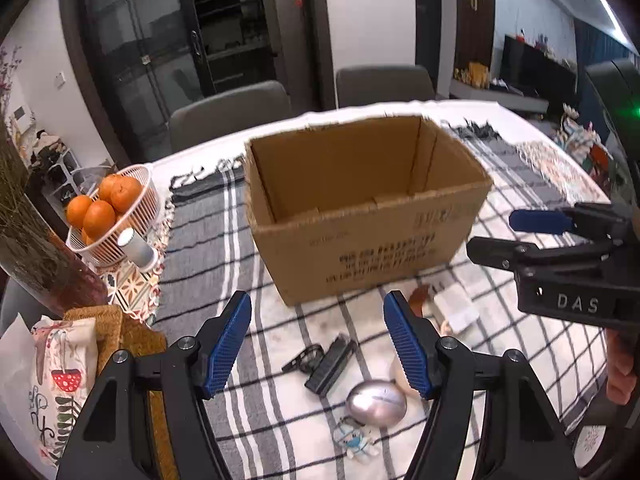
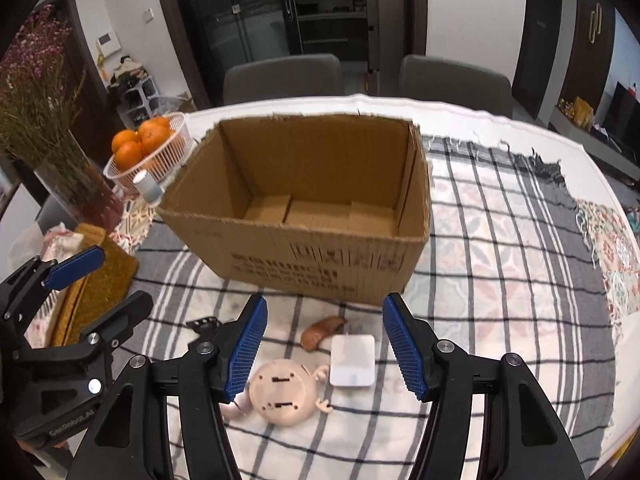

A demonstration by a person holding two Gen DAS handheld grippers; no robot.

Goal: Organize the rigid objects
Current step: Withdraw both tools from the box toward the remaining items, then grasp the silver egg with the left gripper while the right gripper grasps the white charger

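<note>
An open, empty cardboard box (image 1: 360,208) (image 2: 312,208) stands mid-table on a checked cloth. In front of it lie small items: a black clip-like piece (image 1: 328,364) (image 2: 204,326), a silver egg-shaped mouse (image 1: 376,402), a small doll keychain (image 1: 354,440), a brown piece (image 2: 322,330), a white charger (image 2: 353,360) (image 1: 456,308) and a beige round toy (image 2: 284,394). My left gripper (image 1: 318,344) (image 2: 104,288) hovers open above the black piece and the mouse. My right gripper (image 2: 325,344) (image 1: 516,236) hovers open above the charger and the toy. Neither holds anything.
A white basket of oranges (image 1: 116,208) (image 2: 148,148) and a small grey cylinder (image 1: 138,250) stand left of the box. A vase of dried flowers (image 2: 60,148) and a woven holder (image 1: 116,332) sit at the left edge. Two grey chairs (image 2: 284,78) stand behind the table.
</note>
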